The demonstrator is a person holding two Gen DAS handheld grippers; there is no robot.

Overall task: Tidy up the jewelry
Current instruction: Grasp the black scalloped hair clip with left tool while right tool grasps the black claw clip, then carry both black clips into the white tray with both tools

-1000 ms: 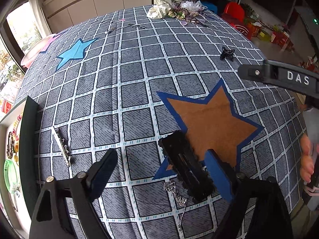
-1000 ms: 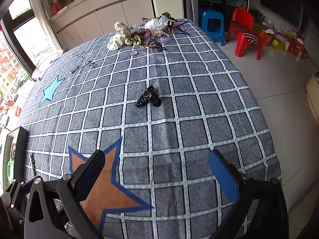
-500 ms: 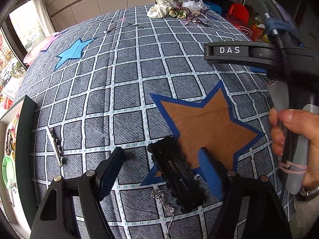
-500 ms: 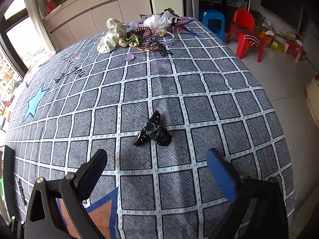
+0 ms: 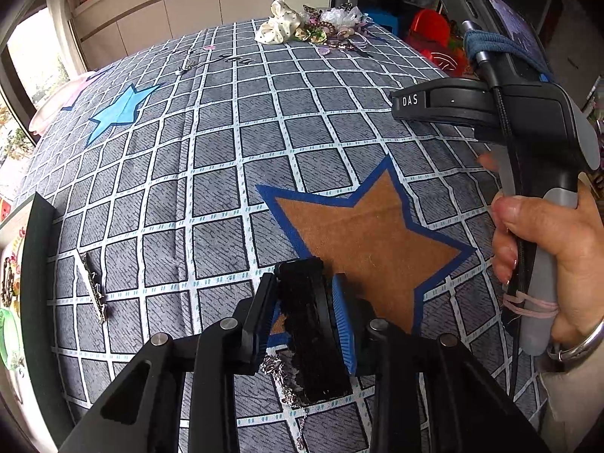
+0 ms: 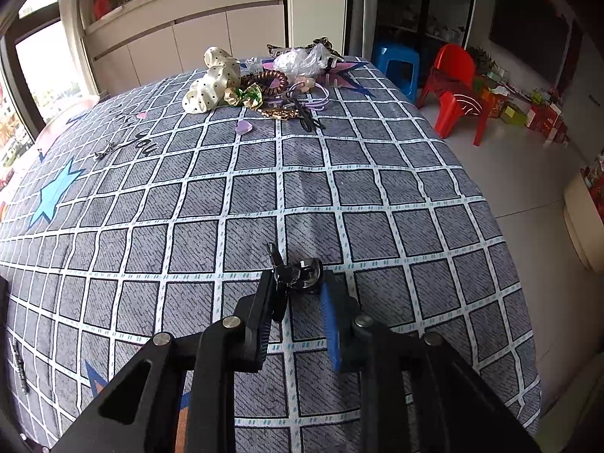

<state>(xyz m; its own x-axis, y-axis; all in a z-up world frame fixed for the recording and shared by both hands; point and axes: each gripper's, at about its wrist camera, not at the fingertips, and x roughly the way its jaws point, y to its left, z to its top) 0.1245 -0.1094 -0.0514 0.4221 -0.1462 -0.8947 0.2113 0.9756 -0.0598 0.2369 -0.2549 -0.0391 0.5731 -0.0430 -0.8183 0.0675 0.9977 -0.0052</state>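
My left gripper (image 5: pixel 304 283) is shut on a long black lace hair clip (image 5: pixel 309 324) at the lower tip of the brown star (image 5: pixel 370 234) on the grey checked cloth. A silver chain (image 5: pixel 281 373) lies under the clip. My right gripper (image 6: pixel 296 283) is shut on a small black claw clip (image 6: pixel 298 270) that rests on the cloth. The right gripper's body also shows in the left wrist view (image 5: pixel 490 113), held by a hand. A slim rhinestone hair pin (image 5: pixel 92 287) lies to the left.
A pile of scrunchies, hair ties and bags (image 6: pixel 264 83) sits at the table's far edge. A dark tray (image 5: pixel 36 264) with trinkets stands at the left edge. Small clips (image 6: pixel 104 153) and a blue star (image 6: pixel 53 194) lie far left. Red chair (image 6: pixel 456 87) stands beyond the table.
Both grippers have closed: the left on the black lace hair clip, the right on the claw clip after moving forward to it.
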